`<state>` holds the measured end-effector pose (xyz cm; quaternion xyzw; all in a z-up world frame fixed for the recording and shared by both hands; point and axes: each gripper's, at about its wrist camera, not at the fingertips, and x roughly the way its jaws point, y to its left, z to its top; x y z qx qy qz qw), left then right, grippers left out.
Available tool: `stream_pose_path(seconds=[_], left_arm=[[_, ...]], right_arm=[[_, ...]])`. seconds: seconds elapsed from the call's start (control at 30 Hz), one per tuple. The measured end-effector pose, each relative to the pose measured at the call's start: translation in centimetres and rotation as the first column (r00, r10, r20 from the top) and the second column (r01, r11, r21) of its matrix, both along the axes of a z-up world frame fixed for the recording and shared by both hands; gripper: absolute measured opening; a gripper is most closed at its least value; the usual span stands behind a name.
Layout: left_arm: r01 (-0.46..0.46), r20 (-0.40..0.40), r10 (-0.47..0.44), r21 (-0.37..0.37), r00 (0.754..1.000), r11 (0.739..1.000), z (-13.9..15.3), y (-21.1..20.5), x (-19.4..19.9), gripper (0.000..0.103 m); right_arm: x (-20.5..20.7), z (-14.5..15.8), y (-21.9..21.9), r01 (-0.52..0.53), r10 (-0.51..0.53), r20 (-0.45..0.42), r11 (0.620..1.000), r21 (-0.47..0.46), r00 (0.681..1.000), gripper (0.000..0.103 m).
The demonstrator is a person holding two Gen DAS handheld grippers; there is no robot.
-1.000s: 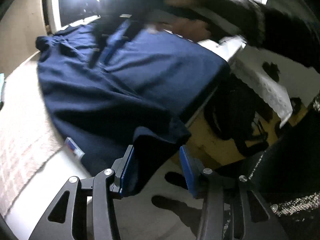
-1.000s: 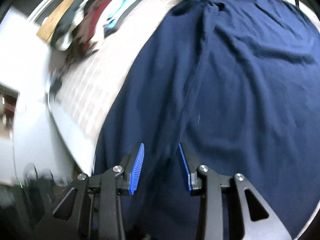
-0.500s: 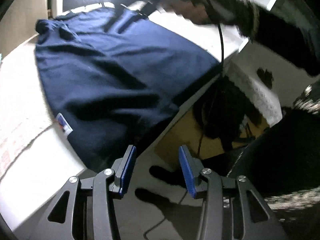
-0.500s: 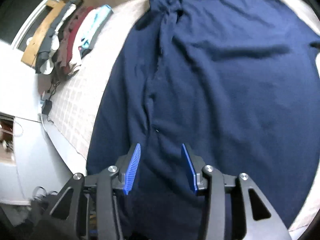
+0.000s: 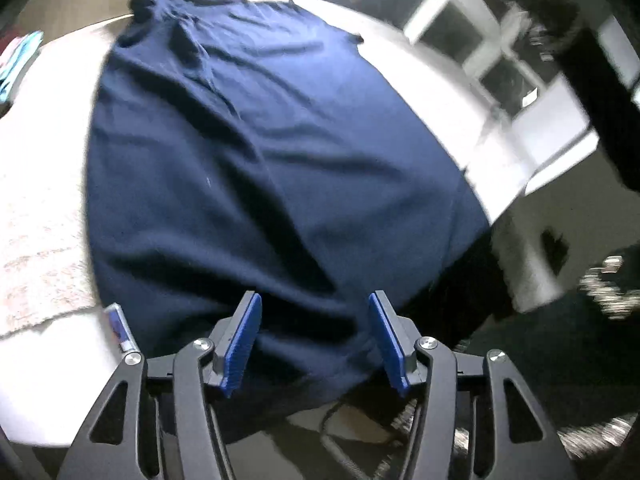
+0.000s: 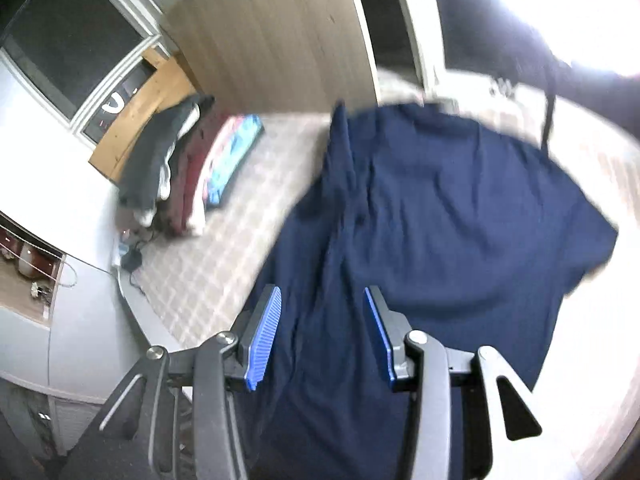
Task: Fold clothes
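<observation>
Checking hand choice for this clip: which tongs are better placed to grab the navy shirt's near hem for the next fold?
Left, probably. The left tongs stand open low over the navy shirt, its near hem framed between the fingers. The right tongs, also open, look down from higher above the cloth.

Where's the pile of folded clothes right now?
Right wrist view, upper left: the pile of folded clothes sits on the checked bedspread, left of the spread navy shirt, against the wooden headboard.

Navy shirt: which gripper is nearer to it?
Left. The left gripper sits open low over the navy shirt's near hem, cloth showing between its pads. The right gripper, also open, views the whole shirt from higher up.
</observation>
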<state>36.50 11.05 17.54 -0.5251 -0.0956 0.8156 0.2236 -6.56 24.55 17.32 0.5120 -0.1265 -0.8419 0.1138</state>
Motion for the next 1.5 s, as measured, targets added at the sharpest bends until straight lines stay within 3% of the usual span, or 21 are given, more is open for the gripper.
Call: stream_pose_path(seconds=[0.1, 0.23, 0.33, 0.43, 0.5, 0.53, 0.57, 0.6, 0.67, 0.73, 0.83, 0.97, 1.2, 1.33, 1.5], left_arm=[[-0.149, -0.058, 0.149, 0.009, 0.987, 0.989, 2.6, -1.5, -1.3, 0.058], [-0.335, -0.070, 0.333, -0.017, 0.940, 0.942, 2.4, -2.7, -4.3, 0.058], [-0.367, -0.029, 0.367, -0.018, 0.930, 0.930, 0.8, -2.3, -6.3, 0.058], [-0.331, 0.007, 0.333, -0.075, 0.943, 0.941, -1.0, -1.0, -7.3, 0.058], [-0.312, 0.021, 0.317, -0.118, 0.948, 0.943, -2.0, -0.3, -7.3, 0.057], [-0.304, 0.020, 0.309, -0.130, 0.951, 0.944, -2.4, -0.1, -7.3, 0.062], [-0.303, 0.019, 0.308, -0.131, 0.951, 0.944, -2.3, 0.0, -7.2, 0.063], [-0.305, 0.026, 0.310, -0.124, 0.950, 0.944, -2.3, -0.1, -7.1, 0.064], [-0.307, 0.030, 0.312, -0.106, 0.950, 0.946, -2.1, -0.2, -6.9, 0.064], [-0.308, 0.033, 0.312, -0.092, 0.949, 0.947, -1.9, -0.3, -6.8, 0.065], [-0.308, 0.037, 0.311, -0.076, 0.950, 0.948, -1.6, -0.3, -6.7, 0.068], [-0.285, 0.023, 0.287, -0.070, 0.958, 0.956, -1.9, -0.2, -6.2, 0.074], [-0.277, 0.022, 0.279, -0.060, 0.960, 0.959, -2.6, -0.8, -6.7, 0.075], [-0.275, 0.019, 0.276, -0.052, 0.961, 0.960, -2.9, -0.9, -6.9, 0.075], [-0.263, 0.020, 0.265, -0.048, 0.964, 0.963, -3.2, -0.6, -7.4, 0.077]], right_arm=[[-5.5, -0.2, 0.4, -0.096, 0.104, -0.067, 0.990, 0.105, 0.992, 0.060], [-13.5, -6.2, -1.2, -0.132, 0.133, -0.003, 0.987, 0.089, 0.991, 0.060], [-18.1, -11.6, -3.2, -0.156, 0.152, 0.062, 0.986, 0.066, 0.986, 0.060], [-20.4, -14.9, -5.0, -0.181, 0.174, 0.091, 0.981, 0.071, 0.980, 0.059], [-21.3, -16.0, -5.3, -0.190, 0.182, 0.102, 0.979, 0.072, 0.978, 0.015], [-21.6, -16.4, -4.9, -0.183, 0.174, 0.114, 0.980, 0.082, 0.978, 0.007], [-21.9, -16.7, -4.1, -0.160, 0.148, 0.122, 0.983, 0.090, 0.981, 0.007], [-22.3, -17.1, -3.1, -0.136, 0.120, 0.148, 0.985, 0.103, 0.982, 0.010], [-23.1, -17.7, -1.3, -0.095, 0.069, 0.189, 0.987, 0.132, 0.980, 0.030], [-22.9, -15.9, -0.1, -0.066, 0.047, 0.121, 0.985, 0.157, 0.992, 0.035], [-23.2, -12.9, 0.1, -0.097, 0.095, 0.024, 0.989, 0.116, 0.995, 0.056], [-25.0, -12.3, -1.7, -0.140, 0.144, -0.013, 0.972, 0.188, 0.989, 0.056], [-28.7, -14.9, -3.2, -0.131, 0.123, 0.045, 0.957, 0.260, 0.991, 0.056], [-30.1, -14.3, -3.5, -0.140, 0.133, 0.044, 0.944, 0.298, 0.990, 0.056], [-31.6, -15.2, -4.8, -0.200, 0.166, 0.132, 0.925, 0.322, 0.977, 0.056]])
